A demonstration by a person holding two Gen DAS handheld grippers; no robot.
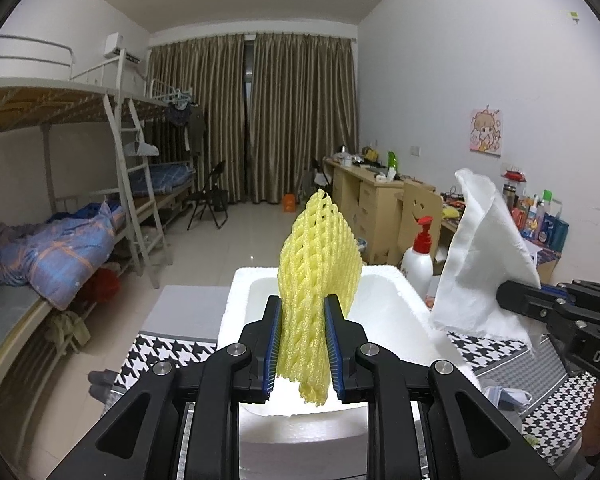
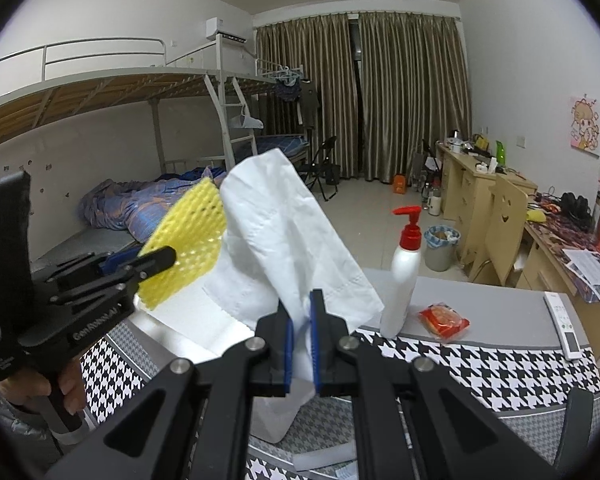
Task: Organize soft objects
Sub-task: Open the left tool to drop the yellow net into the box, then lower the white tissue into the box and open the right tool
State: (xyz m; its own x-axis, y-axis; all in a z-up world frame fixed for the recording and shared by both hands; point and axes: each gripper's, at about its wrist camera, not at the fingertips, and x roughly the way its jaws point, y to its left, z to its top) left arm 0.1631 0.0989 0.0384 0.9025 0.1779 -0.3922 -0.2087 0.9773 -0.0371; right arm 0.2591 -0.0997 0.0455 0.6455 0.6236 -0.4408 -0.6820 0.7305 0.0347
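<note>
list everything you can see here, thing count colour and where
foam net: 1, yellow, held above the box
tissue: 1, white, held up right of the net
foam box: 1, white, on the table
table cover: 1, black-white houndstooth
pump bottle: 1, white, red pump, standing on the table
snack packet: 1, red, beside the bottle
remote: 1, white, table's right edge
left gripper: black, blue jaws shut on net
right gripper: black, blue jaws shut on tissue

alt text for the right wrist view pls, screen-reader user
The right gripper pinches a white tissue held up over a white foam box; at left, the left gripper holds a yellow foam net. A white pump bottle stands on the houndstooth tablecloth.
</note>
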